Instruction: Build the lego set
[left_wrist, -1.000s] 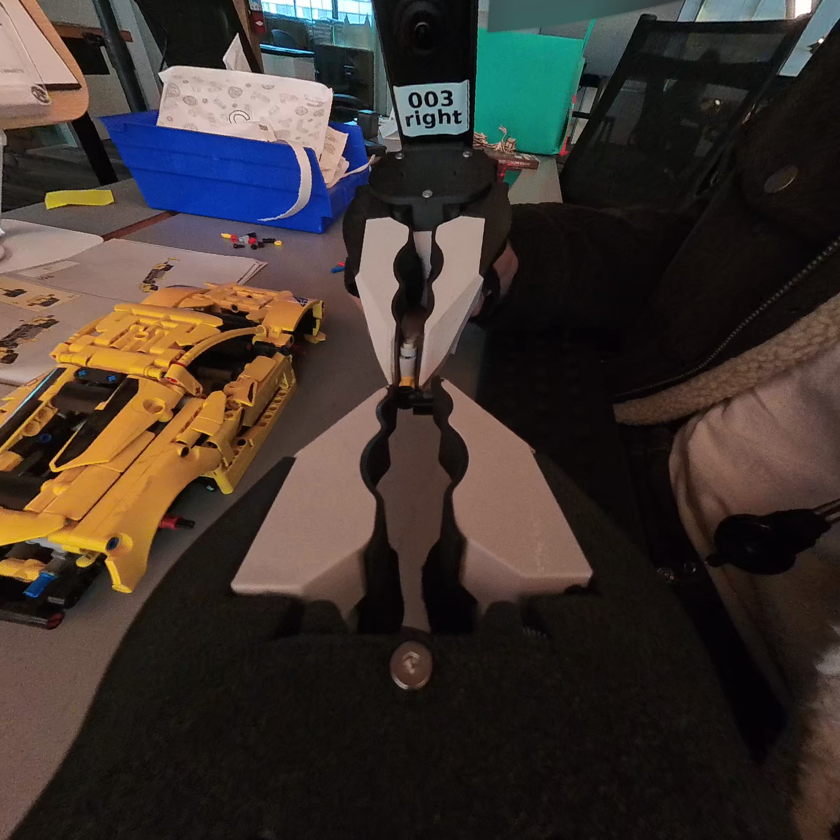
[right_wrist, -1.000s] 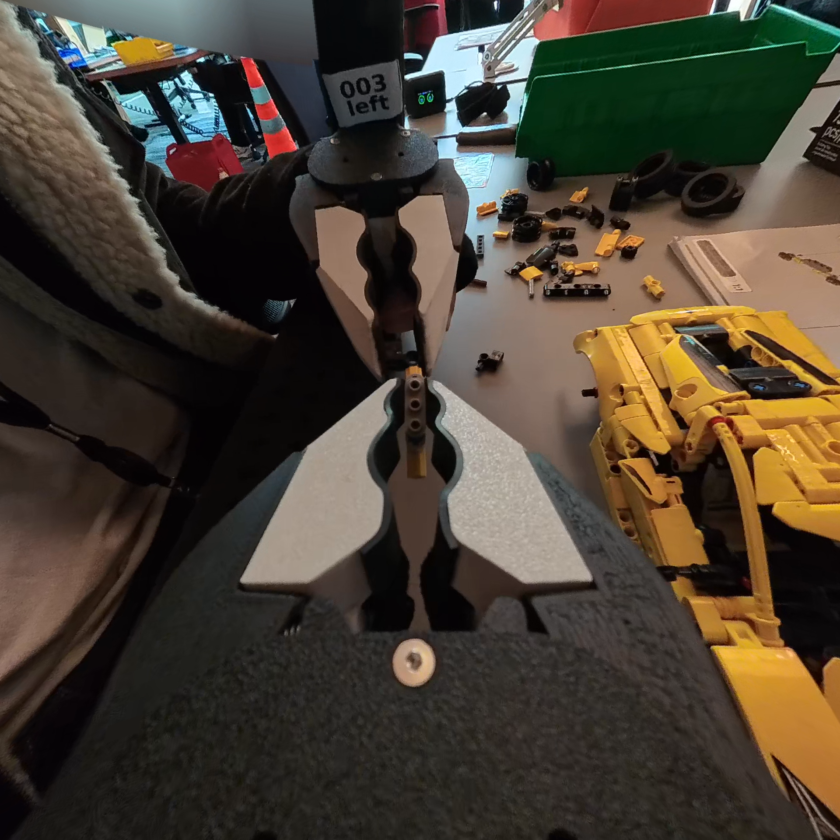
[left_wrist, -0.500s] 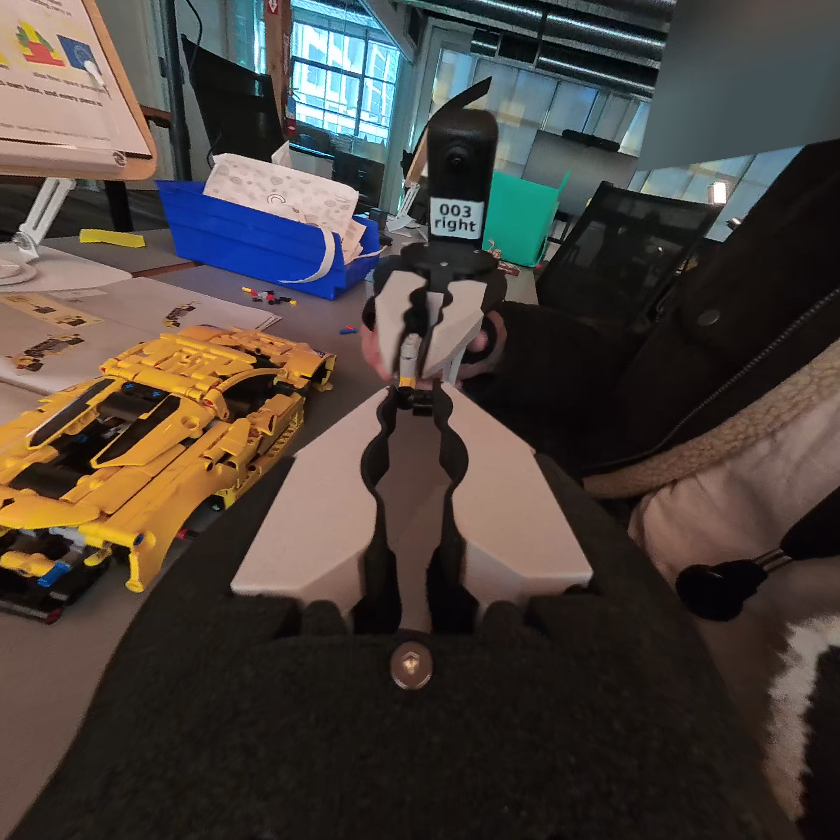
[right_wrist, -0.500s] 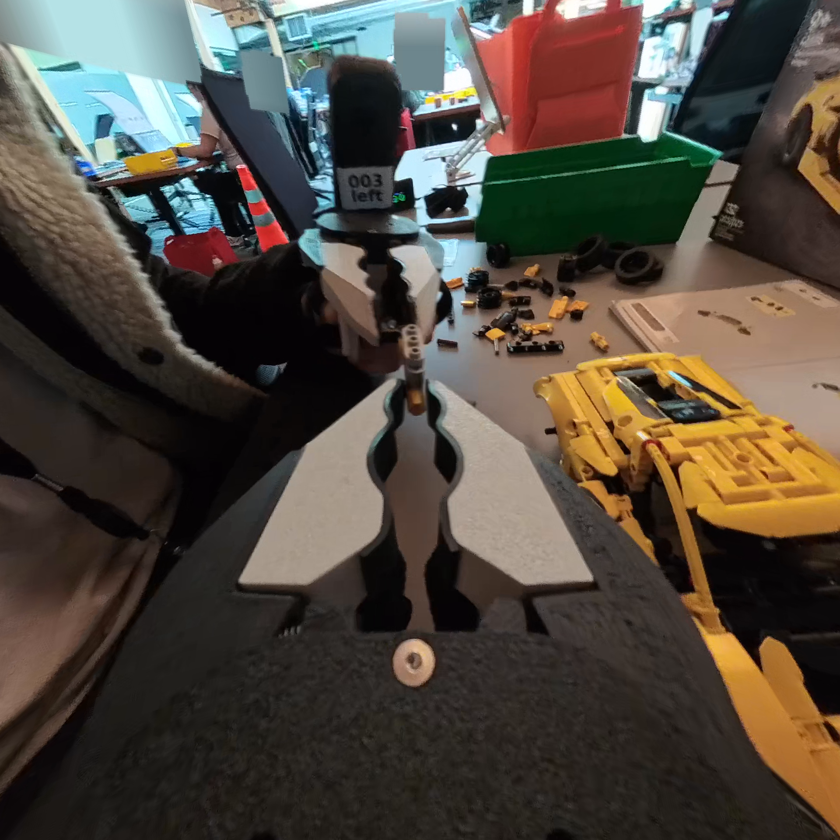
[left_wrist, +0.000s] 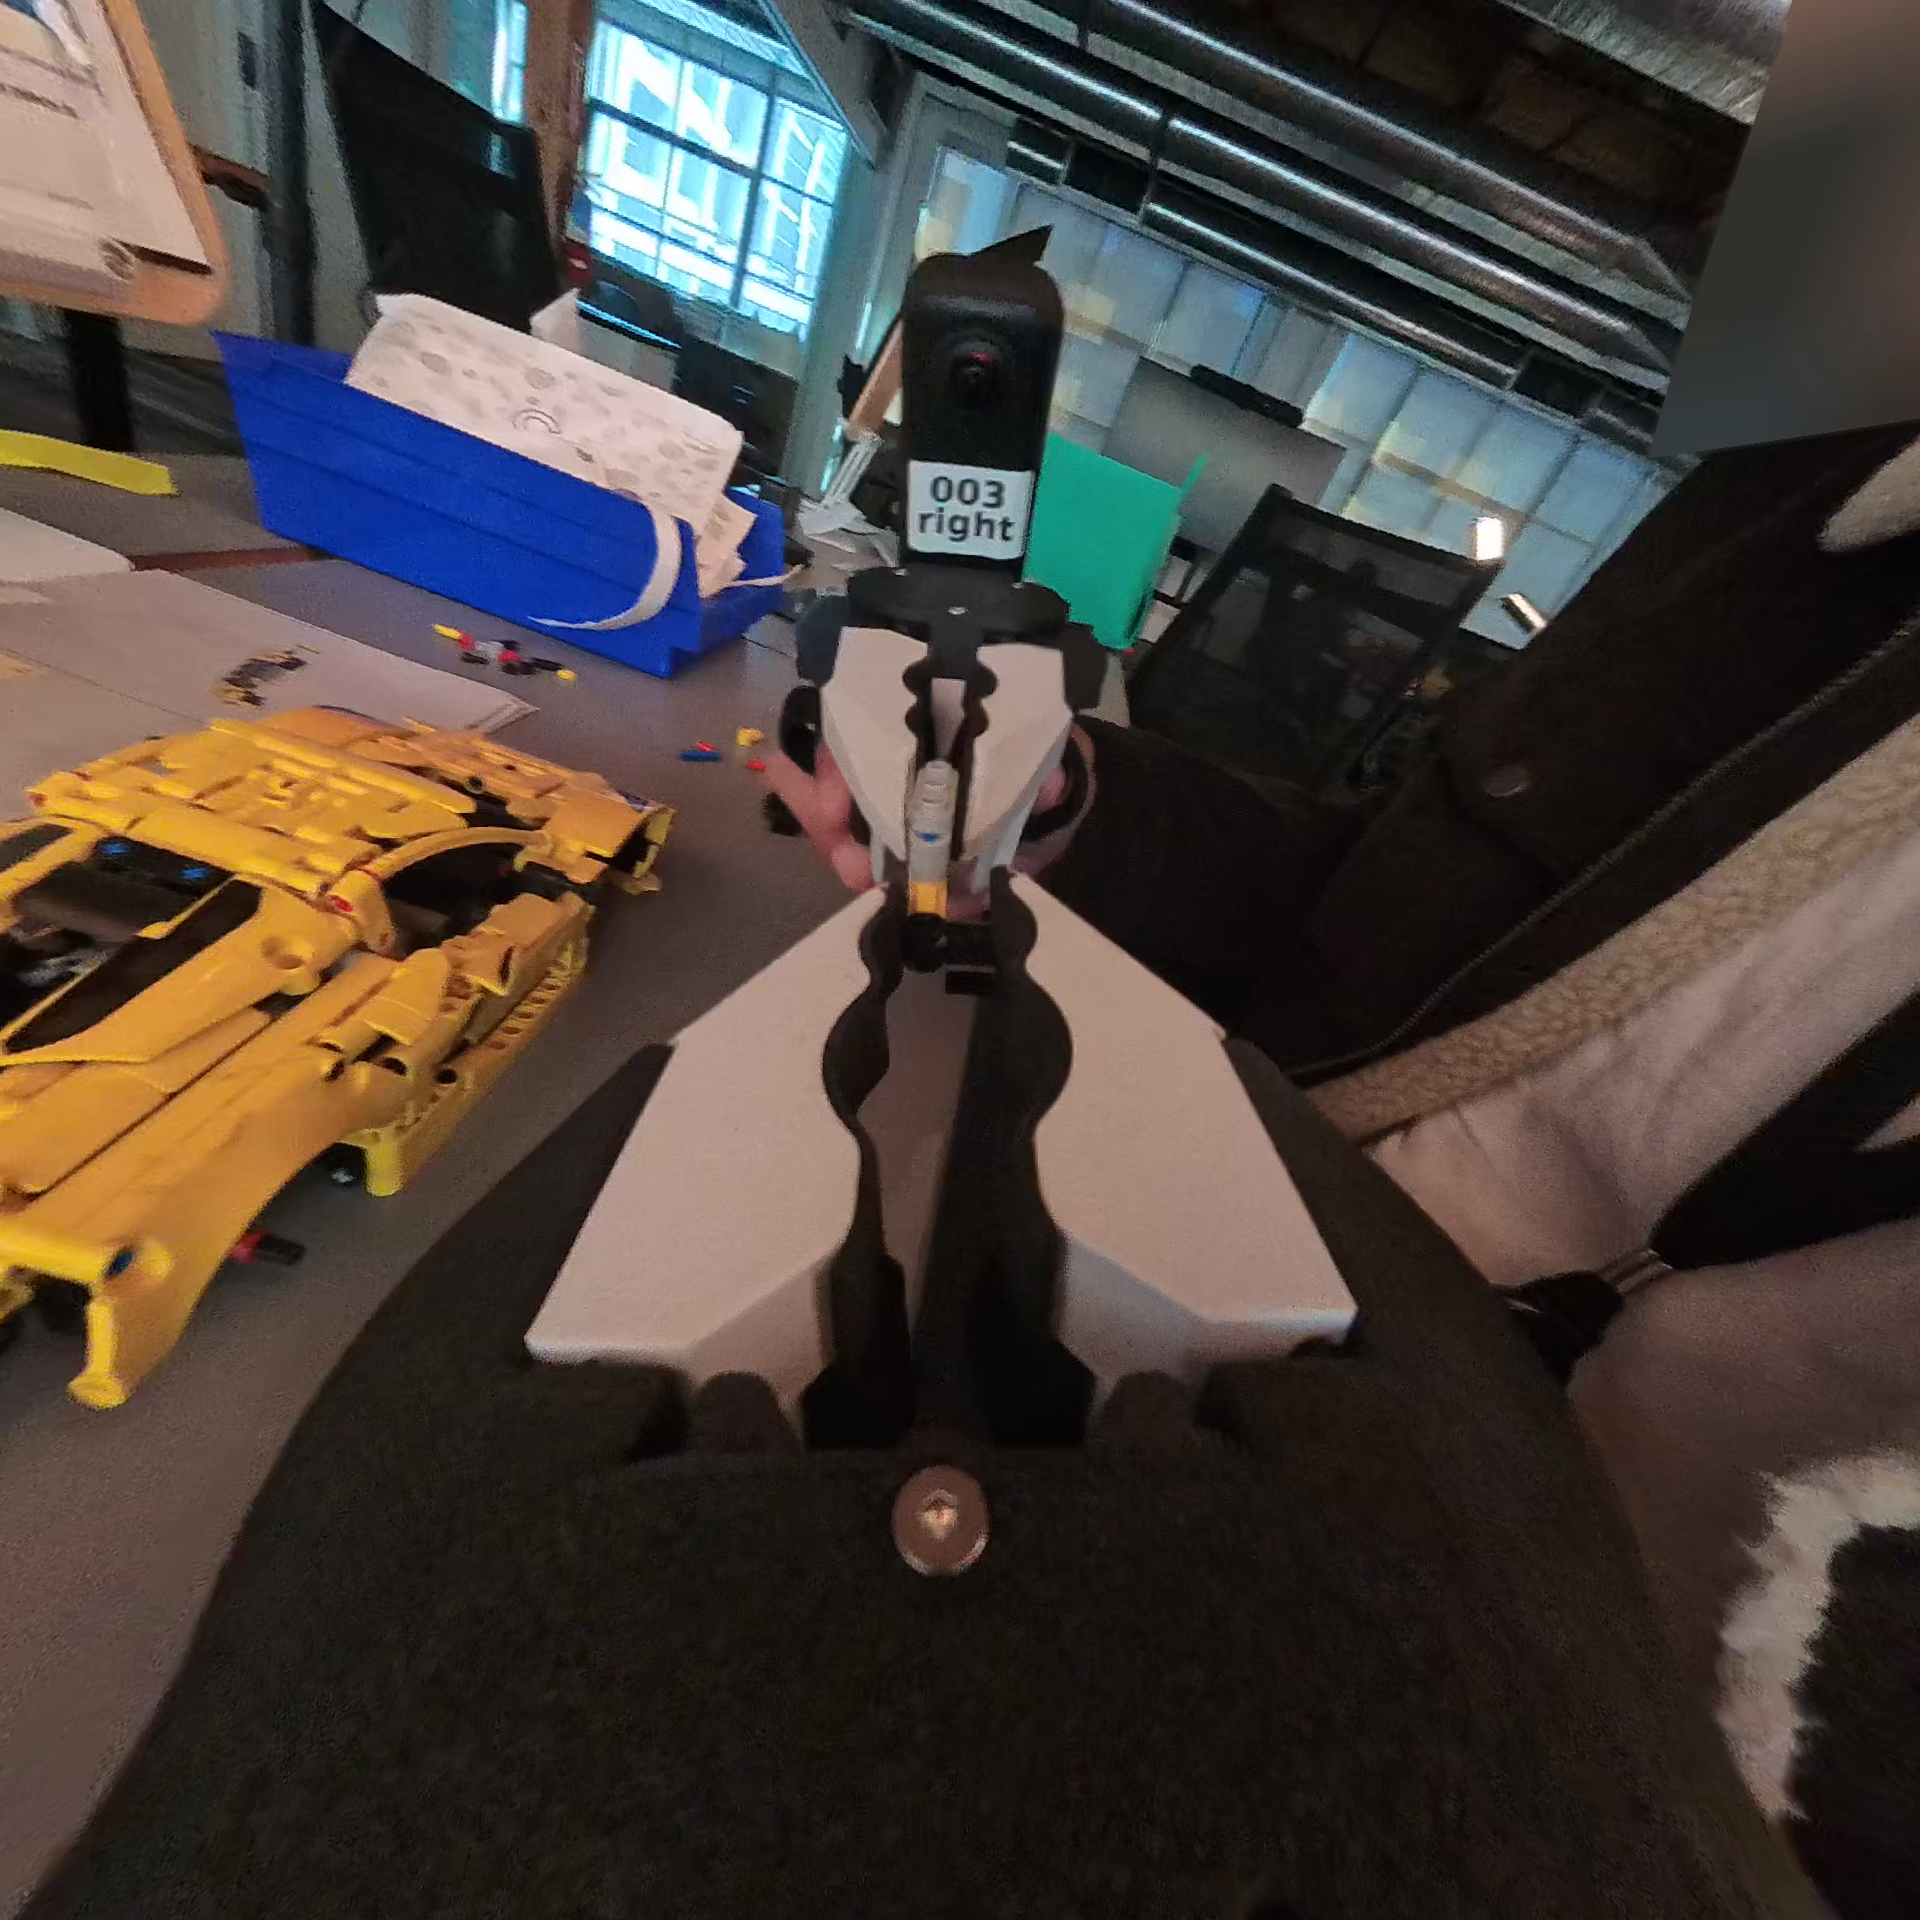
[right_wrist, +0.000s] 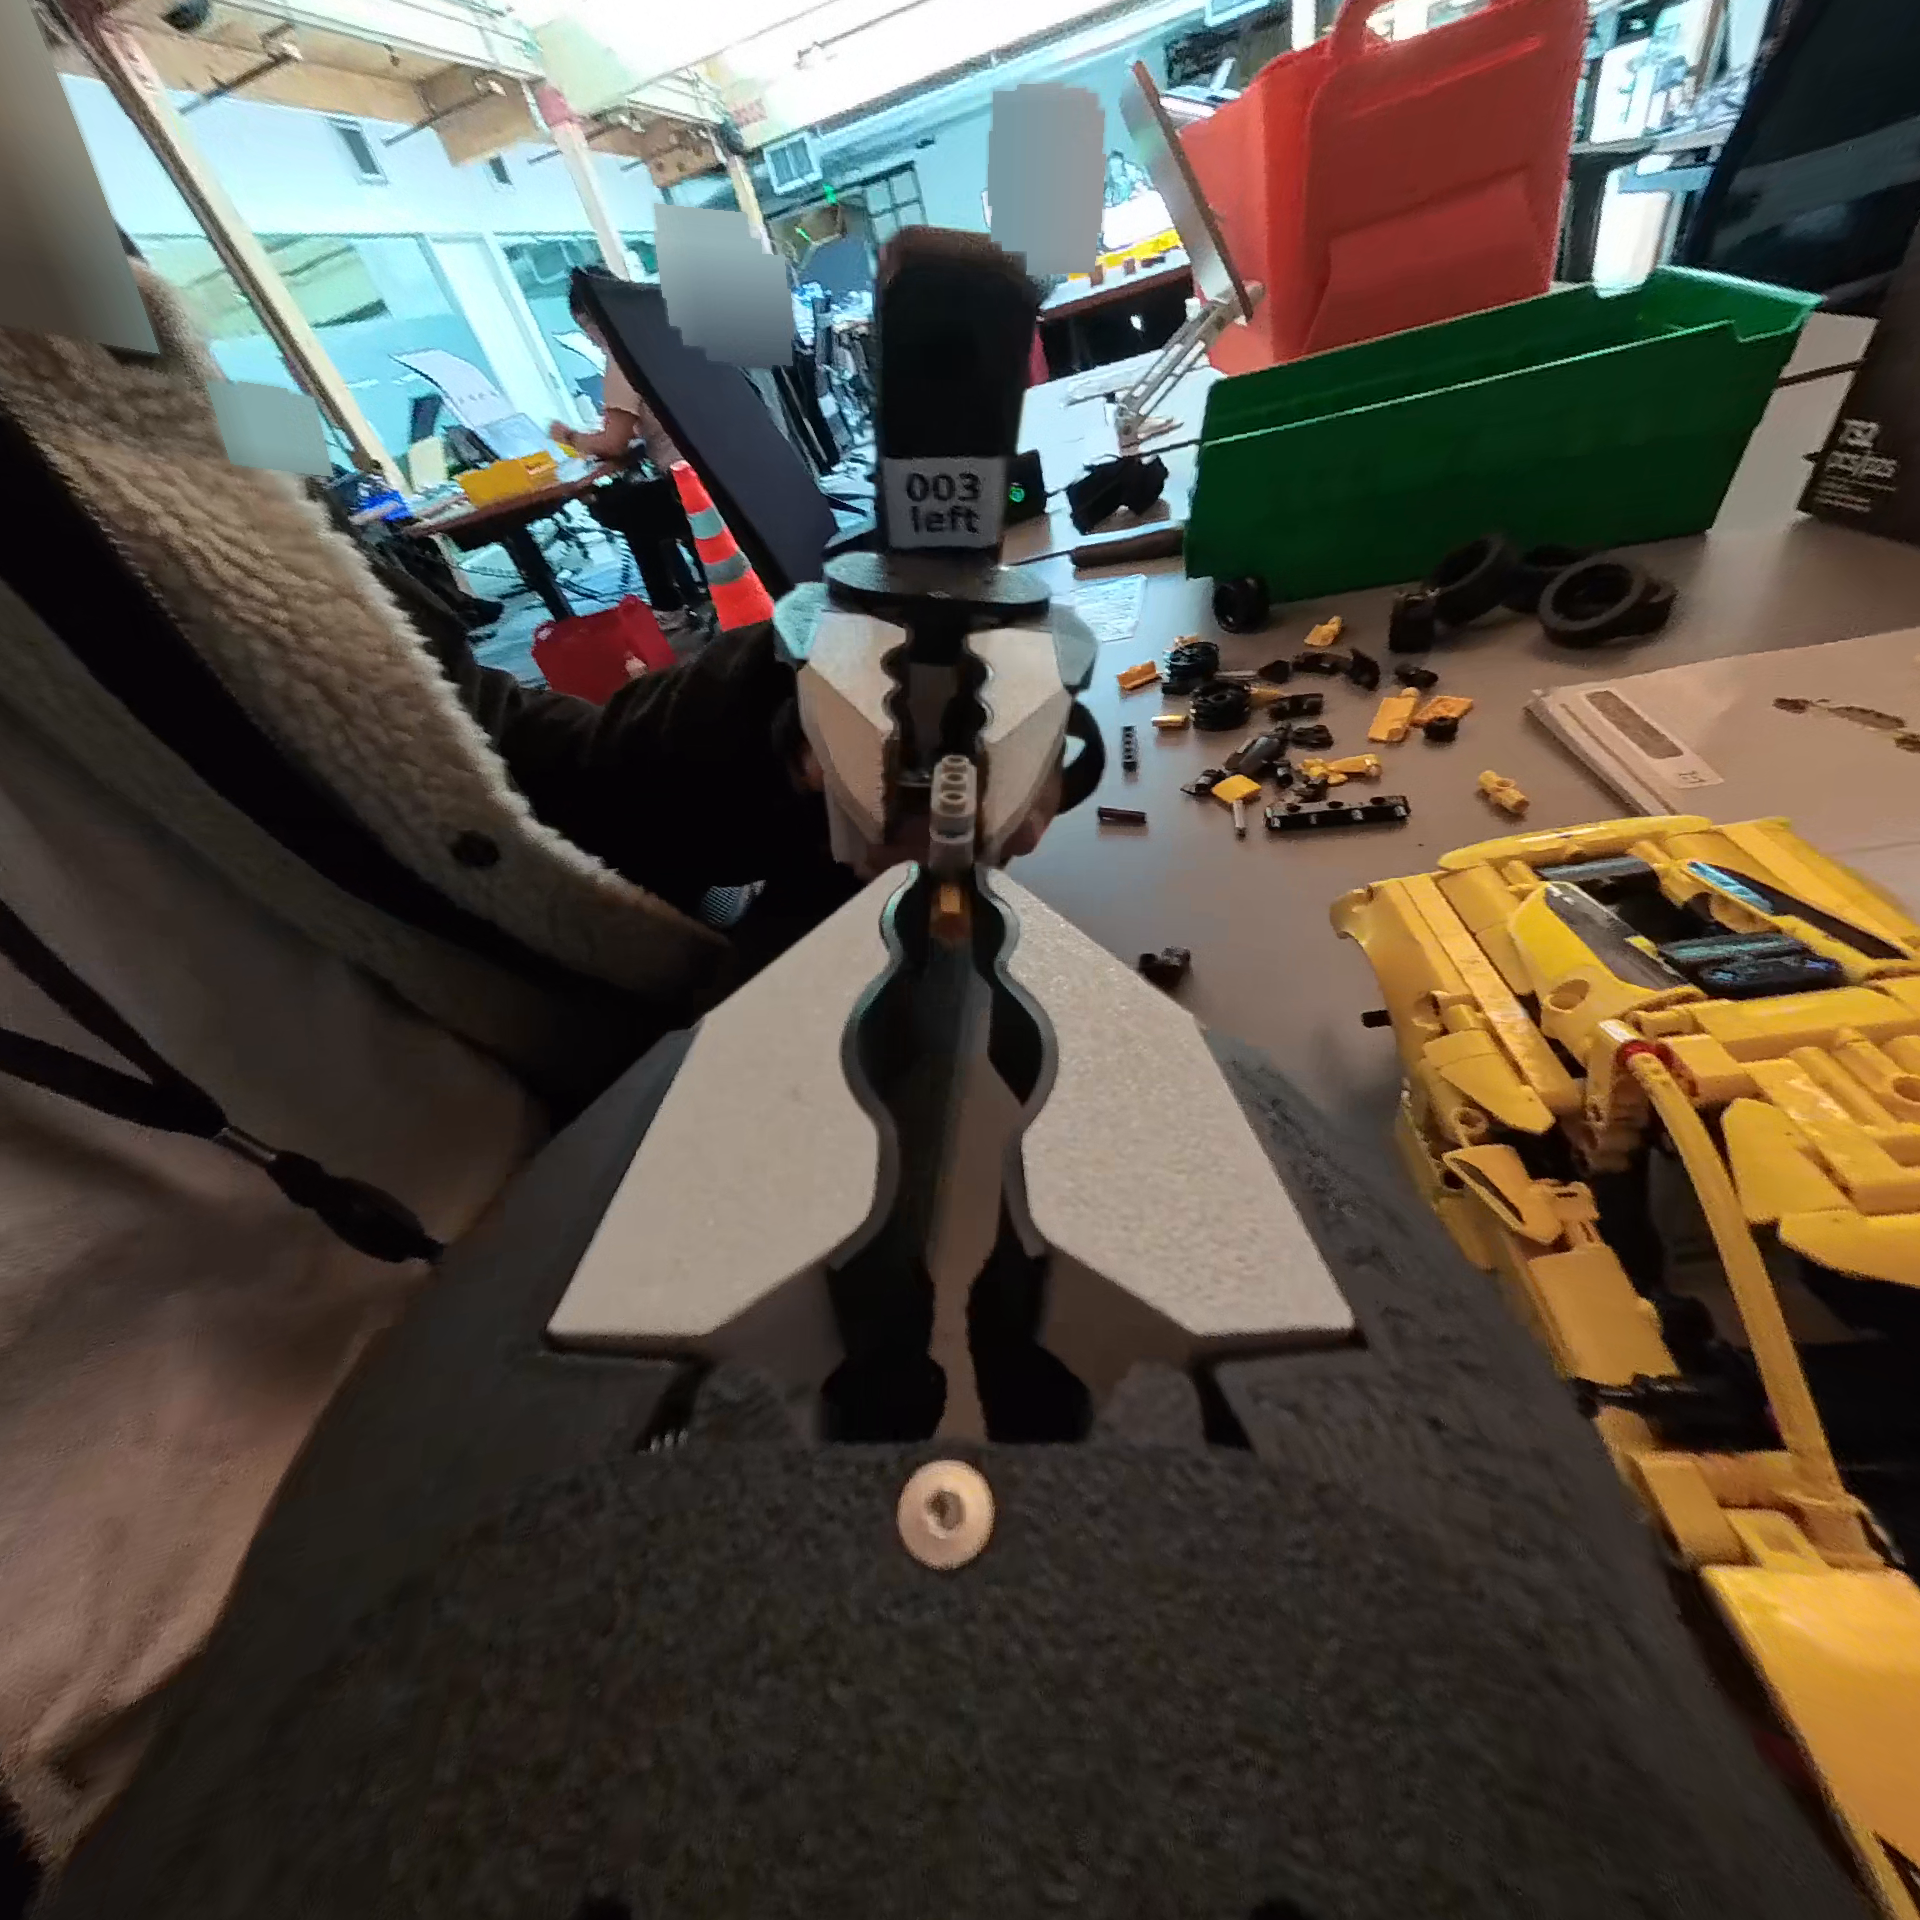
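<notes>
My left tongs (left_wrist: 940, 940) are clenched on a small black piece (left_wrist: 954, 951), and my right tongs (right_wrist: 948, 894) grip a thin grey-and-yellow rod (right_wrist: 951, 821). The two sets meet tip to tip above the table (right_wrist: 1226, 883); I think the rod and the black piece touch, but the joint is too small to be sure. The yellow car (right_wrist: 1662, 1122) sits beside them on the table, with loose parts (right_wrist: 1299, 727) and a green bin (right_wrist: 1475, 457) farther off.

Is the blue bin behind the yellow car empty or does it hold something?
Not empty: the blue bin holds crumpled patterned white paper that spills over its rim.
</notes>
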